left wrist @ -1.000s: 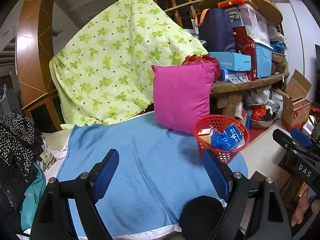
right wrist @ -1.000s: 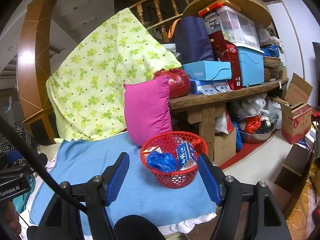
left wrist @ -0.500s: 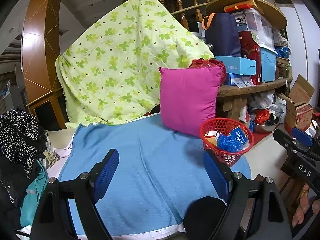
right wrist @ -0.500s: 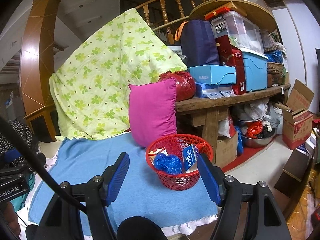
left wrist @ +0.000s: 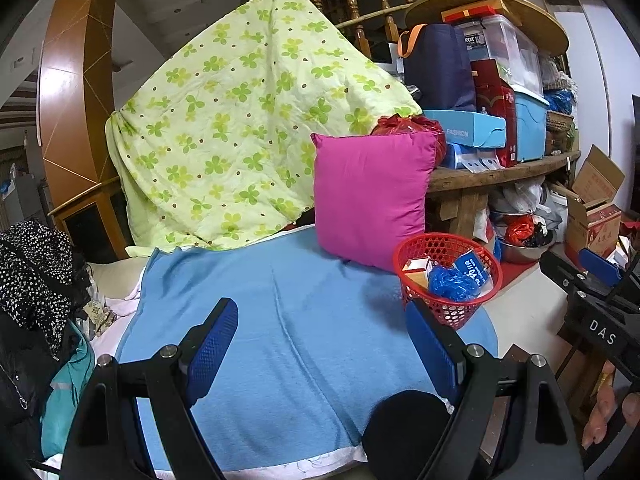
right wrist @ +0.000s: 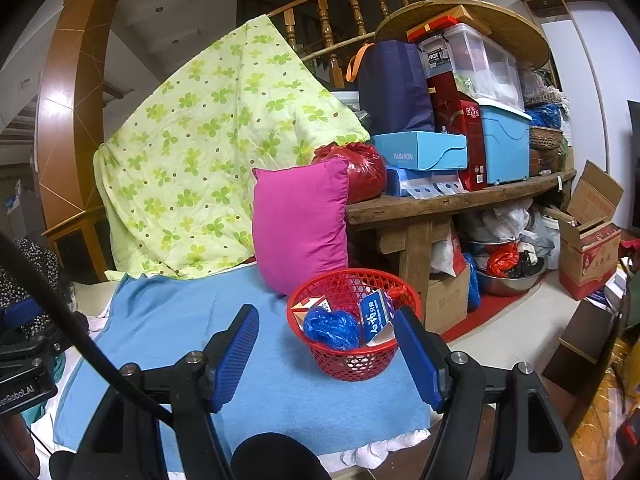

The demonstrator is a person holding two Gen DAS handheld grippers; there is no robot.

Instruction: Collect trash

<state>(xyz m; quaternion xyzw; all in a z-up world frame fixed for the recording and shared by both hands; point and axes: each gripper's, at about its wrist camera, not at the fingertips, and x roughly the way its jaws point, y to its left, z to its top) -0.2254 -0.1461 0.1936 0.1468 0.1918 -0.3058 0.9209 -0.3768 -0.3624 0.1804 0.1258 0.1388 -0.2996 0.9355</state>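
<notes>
The red basket [right wrist: 354,334] holding a blue bag [right wrist: 331,328] and cartons sits on the blue blanket [right wrist: 256,360] before a pink pillow [right wrist: 300,220], beside a cluttered bench [right wrist: 440,204]; both the left gripper [left wrist: 324,344] and the right gripper [right wrist: 326,354] gape empty.

A wooden stair railing [right wrist: 340,12] curves across the far side beneath a white ceiling. A tall brown pillar [left wrist: 76,96] rises at far left. At right, a rough wooden bench [right wrist: 440,204] is stacked with boxes and bins. The pale floor [right wrist: 516,320] near it holds a cardboard box [right wrist: 592,236].
</notes>
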